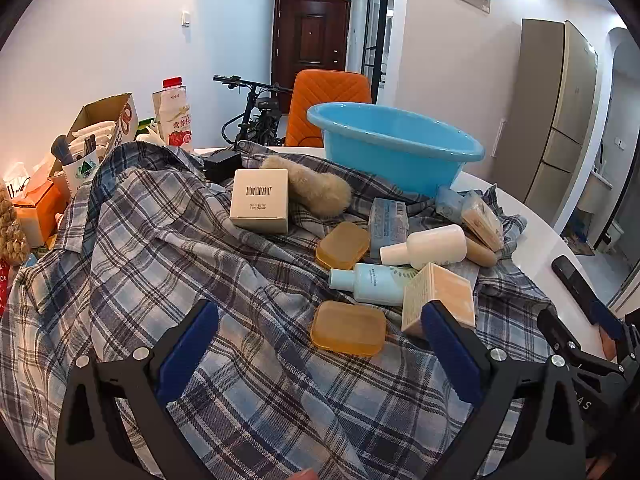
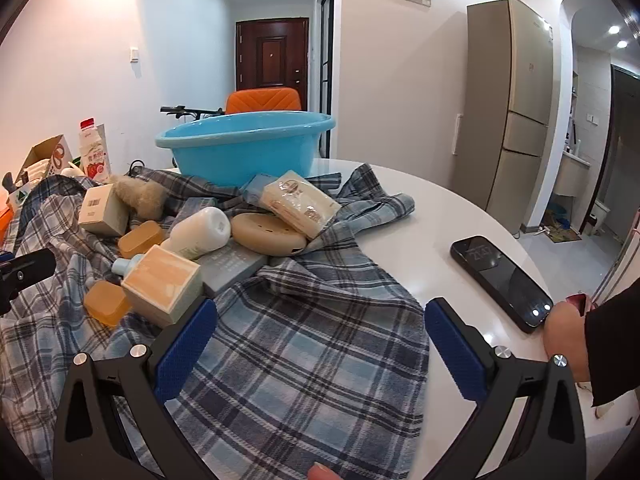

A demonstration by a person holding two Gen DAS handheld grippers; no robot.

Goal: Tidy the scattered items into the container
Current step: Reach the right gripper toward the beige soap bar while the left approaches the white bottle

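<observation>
Both tongs — left (image 1: 320,336), right (image 2: 320,334) — spread, empty; soaps (image 1: 348,328), bottles (image 1: 424,246), barcoded box (image 1: 260,200) crowd shirt (image 1: 160,240) before basin (image 1: 394,146) — phone (image 2: 502,280) aside

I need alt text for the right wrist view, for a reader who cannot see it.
The open right gripper hovers over a blue-grey plaid shirt on a white round table. Ahead, soap bars, bottles and small boxes lie scattered before a light blue plastic basin; a black phone lies to the right.

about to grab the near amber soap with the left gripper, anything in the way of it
Nothing visible. The left gripper is open, and the amber soap lies bare on the plaid shirt just ahead; the peach box sits close beside it.
</observation>
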